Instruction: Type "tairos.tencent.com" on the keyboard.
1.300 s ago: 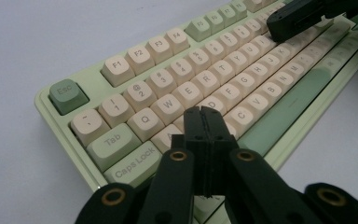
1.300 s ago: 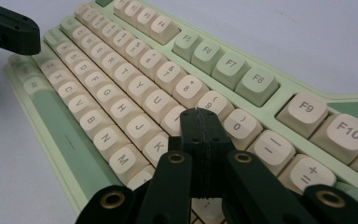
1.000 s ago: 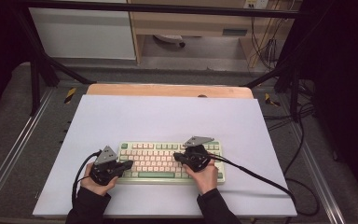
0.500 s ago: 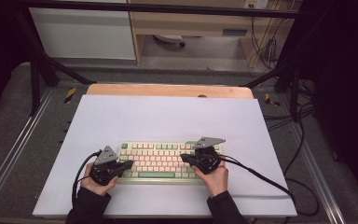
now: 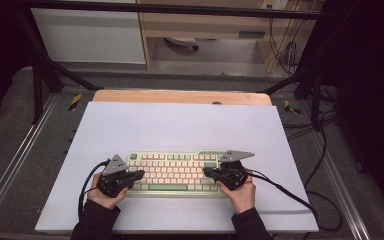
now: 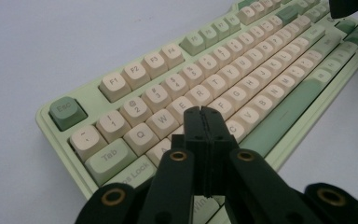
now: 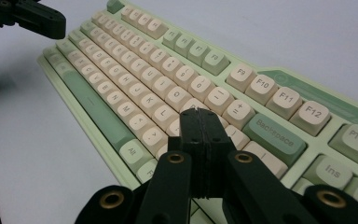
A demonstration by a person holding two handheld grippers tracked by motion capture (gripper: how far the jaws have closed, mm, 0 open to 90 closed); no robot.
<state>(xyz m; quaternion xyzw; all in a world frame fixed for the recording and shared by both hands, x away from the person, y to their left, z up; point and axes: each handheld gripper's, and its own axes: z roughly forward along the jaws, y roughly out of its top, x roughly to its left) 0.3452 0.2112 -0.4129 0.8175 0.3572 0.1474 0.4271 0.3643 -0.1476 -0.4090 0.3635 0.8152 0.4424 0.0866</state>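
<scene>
A pale green keyboard with cream keycaps lies flat near the front edge of a white table mat, its long side parallel to that edge. A darker green space bar runs along its near row; the Esc key sits at its far left corner and a green Backspace key at the right end of the number row.

The left gripper, held in the person's left hand, points inward over the left end of the keyboard. In the left gripper view its 2 black jaws are pressed together with nothing between them, their tips above the keys just right of Caps Lock; whether they touch a key cannot be told.

The right gripper, held in the right hand, points inward over the right end. In the right gripper view its jaws are likewise pressed together, empty, tips above the keys left of Backspace.

A wooden board borders the mat's far edge.
</scene>
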